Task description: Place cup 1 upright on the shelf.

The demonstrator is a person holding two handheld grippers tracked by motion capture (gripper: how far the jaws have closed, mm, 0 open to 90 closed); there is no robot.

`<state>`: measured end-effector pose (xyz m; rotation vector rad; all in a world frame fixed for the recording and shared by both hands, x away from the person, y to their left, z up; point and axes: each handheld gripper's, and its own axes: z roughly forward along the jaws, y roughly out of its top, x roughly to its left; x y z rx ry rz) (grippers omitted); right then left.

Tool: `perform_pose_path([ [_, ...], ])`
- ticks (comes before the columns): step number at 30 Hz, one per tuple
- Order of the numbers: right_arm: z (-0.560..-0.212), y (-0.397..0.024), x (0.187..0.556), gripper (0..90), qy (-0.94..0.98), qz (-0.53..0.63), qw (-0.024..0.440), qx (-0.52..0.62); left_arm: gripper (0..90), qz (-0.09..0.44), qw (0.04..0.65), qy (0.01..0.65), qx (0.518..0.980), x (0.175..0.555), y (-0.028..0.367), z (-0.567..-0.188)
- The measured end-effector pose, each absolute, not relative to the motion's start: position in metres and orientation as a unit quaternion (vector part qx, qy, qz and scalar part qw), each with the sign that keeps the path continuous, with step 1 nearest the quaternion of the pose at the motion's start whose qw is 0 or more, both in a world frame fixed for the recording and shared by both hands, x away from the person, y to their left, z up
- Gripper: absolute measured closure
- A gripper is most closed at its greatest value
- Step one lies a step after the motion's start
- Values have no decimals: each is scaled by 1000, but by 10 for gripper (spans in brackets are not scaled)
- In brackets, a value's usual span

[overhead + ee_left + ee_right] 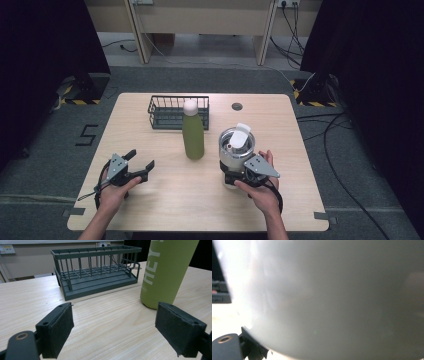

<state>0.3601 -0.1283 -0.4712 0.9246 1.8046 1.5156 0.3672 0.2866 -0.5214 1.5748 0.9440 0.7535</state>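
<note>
A steel tumbler (235, 156) with a white flip lid (240, 136) stands right of the table's middle. My right gripper (232, 177) is shut on its base, and in the right gripper view the tumbler's pale wall (324, 297) sits right against the camera, with one jaw touching it at the lower left. A green bottle (193, 137) with a white cap stands upright at the centre. My left gripper (141, 160) rests low at the table's left, open and holding nothing. In its own view the left gripper (113, 315) points toward the bottle (165, 272), which stands just past the right jaw.
A dark wire basket (172, 117) stands behind the bottle at the back of the wooden table (175, 200), its rim (97, 251) seen in the left gripper view. A round cable hole (237, 106) lies at the back right. Cables trail on the floor to the right.
</note>
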Motion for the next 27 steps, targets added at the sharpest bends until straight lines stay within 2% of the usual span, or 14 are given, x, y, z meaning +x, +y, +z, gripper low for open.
perform_pose_path([
  [15,-439,-131,380,98,654,592,321,344,145,319,546,396,666,367,286,-521],
  [27,-414,-131,415,97,640,602,336,341,146,321,544,389,671,367,285,-521],
])
